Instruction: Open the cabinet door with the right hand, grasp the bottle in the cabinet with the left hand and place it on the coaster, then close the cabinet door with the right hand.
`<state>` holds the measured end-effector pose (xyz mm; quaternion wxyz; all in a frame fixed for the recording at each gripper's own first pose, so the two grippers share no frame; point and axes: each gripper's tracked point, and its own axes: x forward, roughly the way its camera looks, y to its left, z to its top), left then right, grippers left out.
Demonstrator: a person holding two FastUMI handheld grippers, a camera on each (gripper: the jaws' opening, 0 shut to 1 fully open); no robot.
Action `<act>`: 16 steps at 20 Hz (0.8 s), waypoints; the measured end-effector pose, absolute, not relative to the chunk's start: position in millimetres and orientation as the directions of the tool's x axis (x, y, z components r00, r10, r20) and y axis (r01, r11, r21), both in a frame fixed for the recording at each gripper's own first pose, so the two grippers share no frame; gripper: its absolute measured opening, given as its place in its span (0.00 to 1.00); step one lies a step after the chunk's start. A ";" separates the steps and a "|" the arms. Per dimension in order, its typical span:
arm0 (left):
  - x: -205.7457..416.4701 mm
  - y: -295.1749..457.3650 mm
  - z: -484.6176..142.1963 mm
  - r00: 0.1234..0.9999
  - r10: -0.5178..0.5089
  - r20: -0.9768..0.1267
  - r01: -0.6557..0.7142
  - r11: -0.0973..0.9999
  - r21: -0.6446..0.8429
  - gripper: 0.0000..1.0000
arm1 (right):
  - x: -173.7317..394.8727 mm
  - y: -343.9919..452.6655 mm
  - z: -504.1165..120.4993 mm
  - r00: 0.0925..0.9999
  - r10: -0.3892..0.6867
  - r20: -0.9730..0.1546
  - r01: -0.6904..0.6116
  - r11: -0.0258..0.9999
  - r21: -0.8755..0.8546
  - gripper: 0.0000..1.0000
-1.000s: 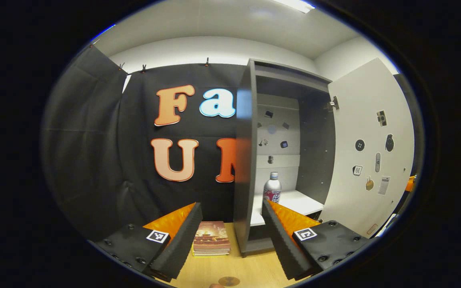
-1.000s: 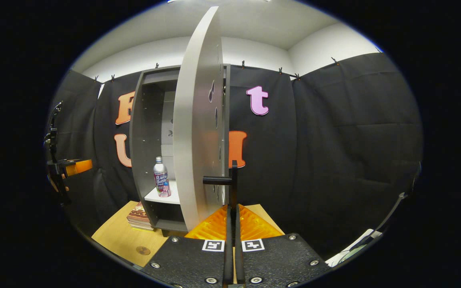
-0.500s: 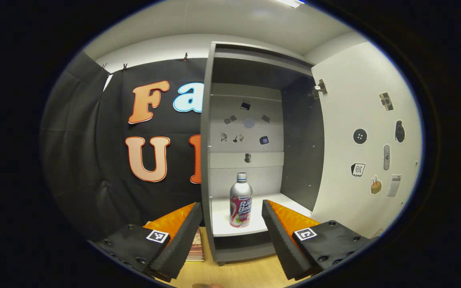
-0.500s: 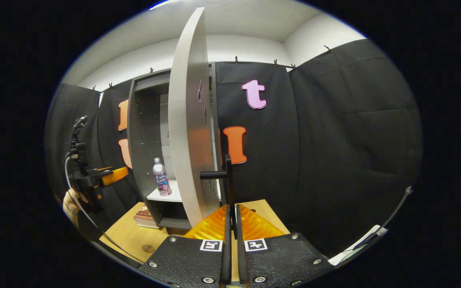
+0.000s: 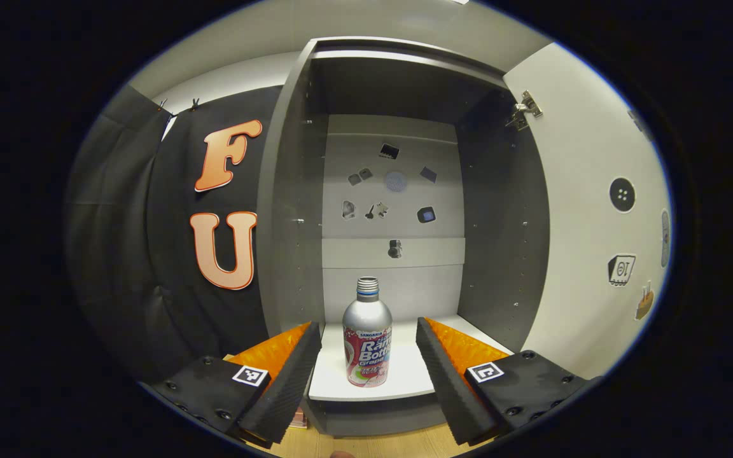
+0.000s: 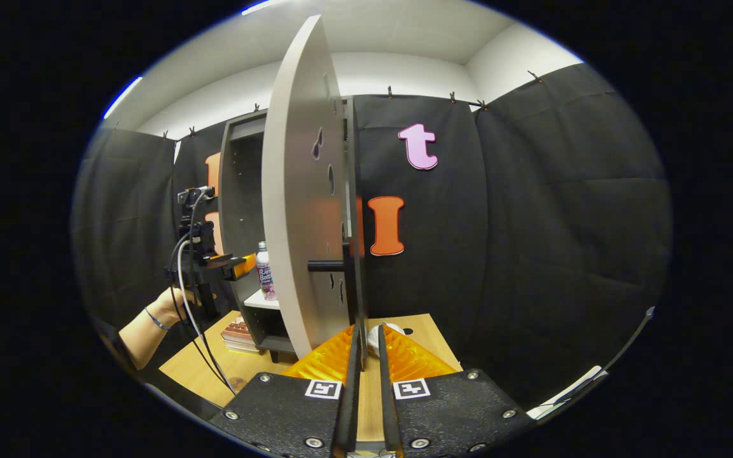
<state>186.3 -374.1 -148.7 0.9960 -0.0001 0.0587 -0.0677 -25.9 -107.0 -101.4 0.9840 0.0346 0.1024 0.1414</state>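
The silver bottle with a pink label stands upright on the white shelf of the open grey cabinet. My left gripper is open just in front of the shelf, its fingers level with the bottle's sides and apart from it. In the right gripper view the bottle shows past the white door, with the left gripper held by a hand right before it. My right gripper stands slightly open below the door's dark handle, with nothing between its fingers.
The open door with stickers hangs at the right of the cabinet. A stack of books lies on the wooden table left of the cabinet. A small white object sits on the table behind my right fingers.
My left gripper has swung right and moved in until the bottle stands between its open fingers. My right gripper has let go of the door handle and drawn back a little.
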 end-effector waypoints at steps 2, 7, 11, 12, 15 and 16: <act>206.1 -380.4 -157.2 0.984 -0.130 -0.121 0.129 0.992 -0.009 0.98 | -21.6 -125.1 -102.9 0.950 0.249 -0.190 -0.236 0.968 0.090 0.16; 245.1 -389.6 -181.5 0.984 -0.101 -0.149 0.105 0.994 0.023 0.98 | -13.2 -162.9 -113.3 0.962 0.169 -0.214 -0.156 0.985 0.075 0.19; 264.6 -390.5 -200.5 0.982 -0.079 -0.174 0.087 0.996 0.036 0.98 | -7.9 -182.6 -115.0 0.969 0.129 -0.210 -0.113 0.990 0.085 0.20; 268.0 -389.7 -203.9 0.981 -0.073 -0.180 0.081 0.996 0.036 0.98 | -7.3 -187.6 -118.6 0.969 0.122 -0.214 -0.105 0.990 0.089 0.20; 274.9 -387.4 -214.4 0.978 -0.064 -0.201 0.073 0.997 0.039 0.99 | -4.8 -196.4 -125.5 0.968 0.105 -0.230 -0.083 0.991 0.100 0.20; 276.5 -386.5 -217.7 0.976 -0.062 -0.209 0.072 0.997 0.039 0.99 | -4.2 -197.9 -127.3 0.967 0.101 -0.233 -0.078 0.991 0.104 0.20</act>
